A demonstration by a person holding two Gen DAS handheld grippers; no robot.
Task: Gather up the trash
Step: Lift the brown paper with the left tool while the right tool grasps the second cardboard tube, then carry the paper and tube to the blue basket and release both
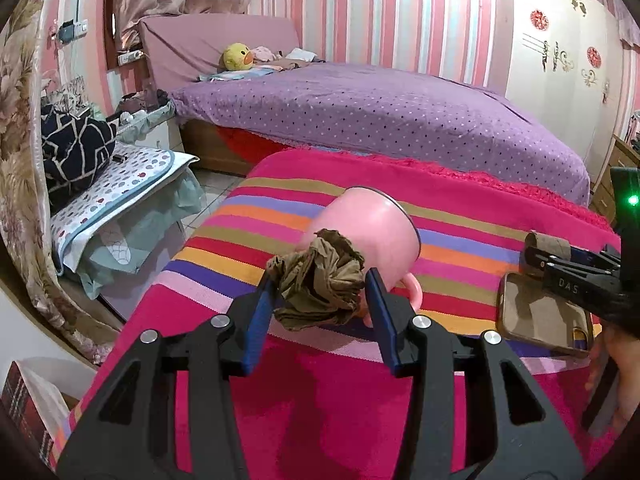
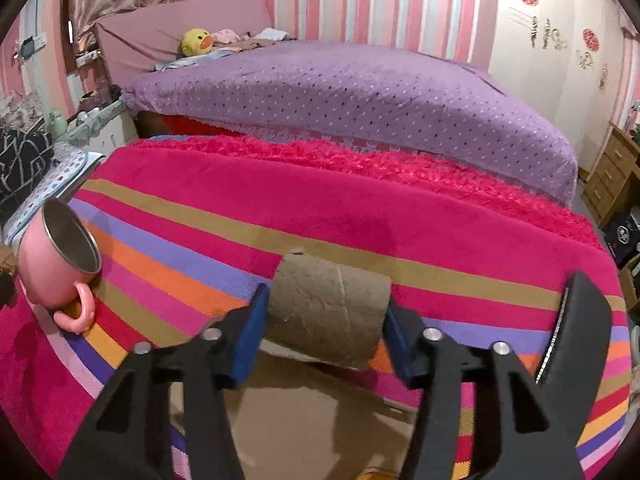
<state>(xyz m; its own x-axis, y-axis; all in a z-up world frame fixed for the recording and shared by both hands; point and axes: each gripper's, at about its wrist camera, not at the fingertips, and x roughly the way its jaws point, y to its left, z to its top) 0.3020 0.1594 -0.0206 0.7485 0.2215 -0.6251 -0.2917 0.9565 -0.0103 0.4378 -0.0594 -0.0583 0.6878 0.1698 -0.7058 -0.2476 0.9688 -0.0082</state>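
In the left wrist view, my left gripper (image 1: pixel 320 280) is shut on a crumpled brown paper wad (image 1: pixel 320 284), held above the striped blanket (image 1: pixel 224 240). Just behind the wad a pink mug (image 1: pixel 368 232) lies on its side. At the right edge my right gripper (image 1: pixel 534 254) clamps a cardboard tube (image 1: pixel 548 245). The right wrist view shows the same cardboard tube (image 2: pixel 328 312) lying crosswise, with the blue pads of the right gripper (image 2: pixel 326 304) pressed on its two ends. The mug (image 2: pixel 56 268) lies far left there.
A phone in a brown case (image 1: pixel 540 312) lies on the blanket under the right gripper. Behind the blanket is a bed with a purple dotted cover (image 1: pixel 380 120). A cluttered side table with a dotted cloth (image 1: pixel 120 184) stands to the left. Wooden drawers (image 2: pixel 612 176) stand far right.
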